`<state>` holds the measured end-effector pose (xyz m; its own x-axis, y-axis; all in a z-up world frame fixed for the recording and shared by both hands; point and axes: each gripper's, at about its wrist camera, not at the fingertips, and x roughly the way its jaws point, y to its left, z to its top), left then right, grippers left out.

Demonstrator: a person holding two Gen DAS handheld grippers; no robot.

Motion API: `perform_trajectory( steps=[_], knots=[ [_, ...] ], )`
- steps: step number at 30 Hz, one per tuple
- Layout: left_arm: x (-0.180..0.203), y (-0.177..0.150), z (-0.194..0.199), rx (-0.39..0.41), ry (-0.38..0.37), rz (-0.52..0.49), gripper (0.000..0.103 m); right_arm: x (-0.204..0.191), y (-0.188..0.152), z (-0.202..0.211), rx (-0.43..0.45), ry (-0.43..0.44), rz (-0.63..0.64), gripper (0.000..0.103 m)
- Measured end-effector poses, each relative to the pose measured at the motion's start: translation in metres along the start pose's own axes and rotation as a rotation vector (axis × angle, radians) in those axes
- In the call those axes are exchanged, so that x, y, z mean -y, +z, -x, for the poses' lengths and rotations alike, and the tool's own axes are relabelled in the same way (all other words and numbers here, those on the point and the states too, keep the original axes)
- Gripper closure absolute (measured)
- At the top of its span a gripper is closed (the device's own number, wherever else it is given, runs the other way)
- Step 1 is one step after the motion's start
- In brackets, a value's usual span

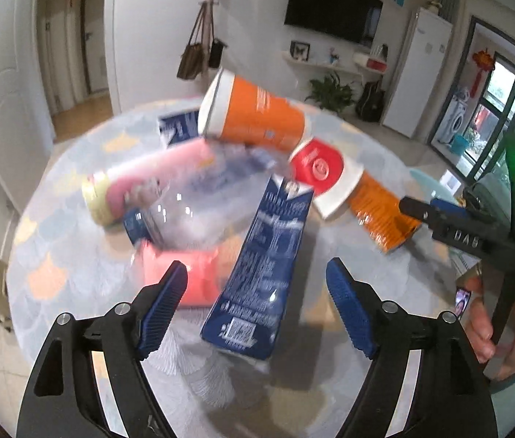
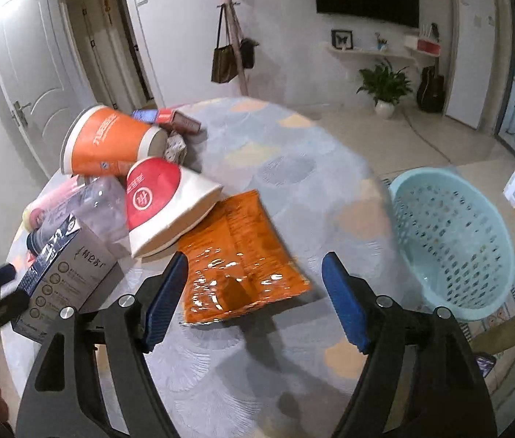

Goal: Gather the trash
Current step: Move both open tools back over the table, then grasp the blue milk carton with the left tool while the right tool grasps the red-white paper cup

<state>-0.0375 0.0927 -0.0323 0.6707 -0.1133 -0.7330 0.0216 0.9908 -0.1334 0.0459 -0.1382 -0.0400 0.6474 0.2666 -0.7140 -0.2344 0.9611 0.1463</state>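
A pile of trash lies on the round table (image 1: 75, 255). My left gripper (image 1: 257, 284) is open and hovers over a dark blue carton (image 1: 261, 273), which sits between its fingers. Beside it lie pink tubes (image 1: 180, 277), a clear plastic bottle (image 1: 202, 200), a large orange cup (image 1: 254, 113), a red and white cup (image 1: 323, 175) and an orange foil bag (image 1: 381, 215). My right gripper (image 2: 254, 281) is open above the orange foil bag (image 2: 239, 255); the red and white cup (image 2: 162, 200), orange cup (image 2: 107, 142) and blue carton (image 2: 64, 270) lie to its left.
A light blue plastic basket (image 2: 451, 241) stands on the floor off the table's right edge. A small red and blue box (image 2: 170, 116) lies at the table's far side. The right gripper also shows in the left wrist view (image 1: 451, 226), held by a hand.
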Motion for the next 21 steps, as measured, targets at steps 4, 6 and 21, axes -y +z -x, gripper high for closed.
perform_trajectory(
  steps=[4, 6, 21],
  knots=[
    [0.004, -0.009, -0.009, -0.015, 0.011, -0.019, 0.030, -0.012, 0.012, -0.007, -0.004, 0.051, 0.013, 0.031],
    [0.008, -0.006, -0.015, -0.023, 0.021, -0.026, 0.036, -0.020, 0.022, -0.011, 0.002, 0.063, 0.036, 0.031],
    [0.006, -0.011, -0.020, -0.011, -0.042, -0.034, 0.066, -0.032, 0.062, -0.089, -0.154, 0.230, 0.082, 0.012]
  ],
)
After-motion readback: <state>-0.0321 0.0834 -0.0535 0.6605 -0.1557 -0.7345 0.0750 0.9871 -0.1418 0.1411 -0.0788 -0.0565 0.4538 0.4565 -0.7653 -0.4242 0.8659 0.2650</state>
